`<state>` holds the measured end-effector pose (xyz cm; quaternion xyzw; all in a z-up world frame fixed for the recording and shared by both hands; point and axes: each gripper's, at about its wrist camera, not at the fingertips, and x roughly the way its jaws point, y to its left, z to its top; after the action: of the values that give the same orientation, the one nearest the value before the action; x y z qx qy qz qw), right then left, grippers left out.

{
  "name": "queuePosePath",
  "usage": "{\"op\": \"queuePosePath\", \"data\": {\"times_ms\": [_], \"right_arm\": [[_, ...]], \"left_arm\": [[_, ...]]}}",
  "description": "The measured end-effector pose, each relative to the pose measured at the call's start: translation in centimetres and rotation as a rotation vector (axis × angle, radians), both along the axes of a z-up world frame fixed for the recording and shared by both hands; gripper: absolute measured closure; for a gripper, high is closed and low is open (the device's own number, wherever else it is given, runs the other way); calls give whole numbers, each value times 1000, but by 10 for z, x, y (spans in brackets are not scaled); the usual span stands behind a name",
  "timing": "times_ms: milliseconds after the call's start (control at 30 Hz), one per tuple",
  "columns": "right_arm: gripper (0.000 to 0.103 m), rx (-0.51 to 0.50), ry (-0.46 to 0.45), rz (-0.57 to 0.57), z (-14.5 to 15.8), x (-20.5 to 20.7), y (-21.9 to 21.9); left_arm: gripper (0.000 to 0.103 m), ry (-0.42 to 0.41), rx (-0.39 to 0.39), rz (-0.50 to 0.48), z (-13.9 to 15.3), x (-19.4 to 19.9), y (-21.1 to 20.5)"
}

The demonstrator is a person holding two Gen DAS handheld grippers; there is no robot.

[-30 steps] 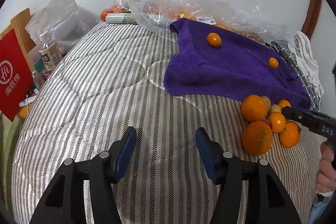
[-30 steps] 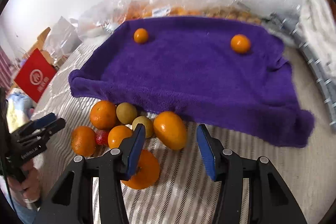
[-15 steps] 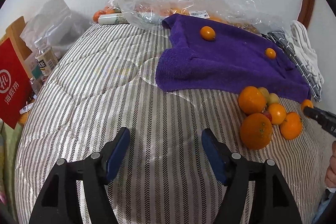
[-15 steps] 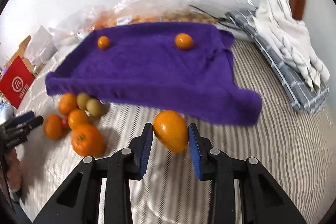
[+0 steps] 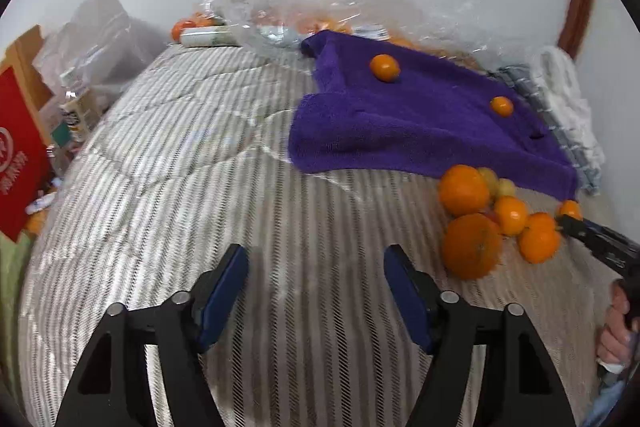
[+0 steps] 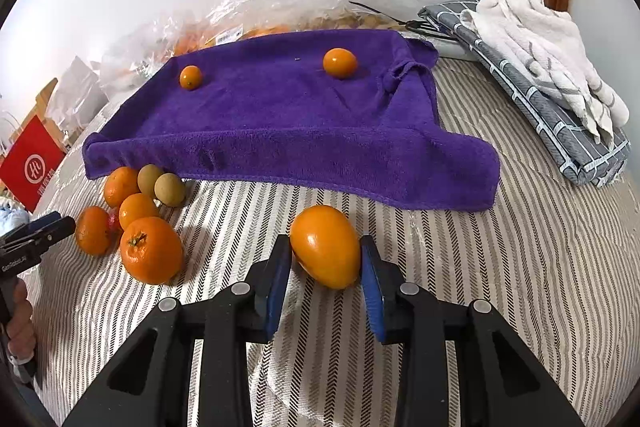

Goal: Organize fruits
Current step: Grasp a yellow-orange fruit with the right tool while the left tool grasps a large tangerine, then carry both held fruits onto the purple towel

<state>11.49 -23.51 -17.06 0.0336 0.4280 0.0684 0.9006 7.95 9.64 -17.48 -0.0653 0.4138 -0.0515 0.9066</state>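
My right gripper [image 6: 325, 241] is shut on an oval orange fruit [image 6: 322, 259], held just above the striped bedcover [image 6: 500, 267] in front of a purple towel [image 6: 280, 115]. Two small oranges [image 6: 191, 77] [image 6: 340, 63] rest on the towel. A pile of oranges [image 6: 150, 251] and pale round fruits [image 6: 170, 190] lies to the left by the towel's corner. My left gripper [image 5: 317, 255] hovers over bare bedcover left of that pile [image 5: 472, 251]; its jaws are closing with nothing between them.
Clear plastic bags of fruit [image 6: 280, 11] lie along the wall behind the towel. A folded grey cloth [image 6: 560, 123] with a white towel [image 6: 536, 39] sits at the right. A red box [image 5: 16, 163] and a bottle [image 5: 76, 115] stand at the bed's left edge.
My right gripper shut on the oval orange and carried it rightward away from the pile. The left gripper stayed put, its jaws a little wider than a second ago.
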Motion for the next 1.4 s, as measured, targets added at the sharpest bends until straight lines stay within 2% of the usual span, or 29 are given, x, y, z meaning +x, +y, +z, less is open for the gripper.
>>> {"op": "queuePosePath", "data": {"times_ms": [100, 300, 733, 800, 900, 1000, 1200, 1400], "right_arm": [[69, 2, -5, -17, 1, -1, -4], [69, 6, -16, -33, 3, -7, -11], [69, -37, -36, -72, 22, -33, -31], [69, -45, -49, -73, 26, -35, -31], [69, -42, -57, -75, 32, -36, -30], [69, -41, -75, -71, 42, -34, -27], [69, -34, -116, -70, 65, -21, -23], [69, -46, -162, -71, 88, 9, -19]], "left_arm": [[46, -17, -34, -29, 6, -8, -4], [46, -36, -69, -153, 27, -14, -42], [44, 57, -24, -157, 7, 9, -83], [65, 53, 5, -158, 5, 10, -87], [65, 65, -9, -173, 9, 8, -86], [65, 46, -44, -186, 21, 3, -78], [65, -26, -51, -127, 58, 6, -61], [65, -101, -25, -69, 96, 32, -51]]}}
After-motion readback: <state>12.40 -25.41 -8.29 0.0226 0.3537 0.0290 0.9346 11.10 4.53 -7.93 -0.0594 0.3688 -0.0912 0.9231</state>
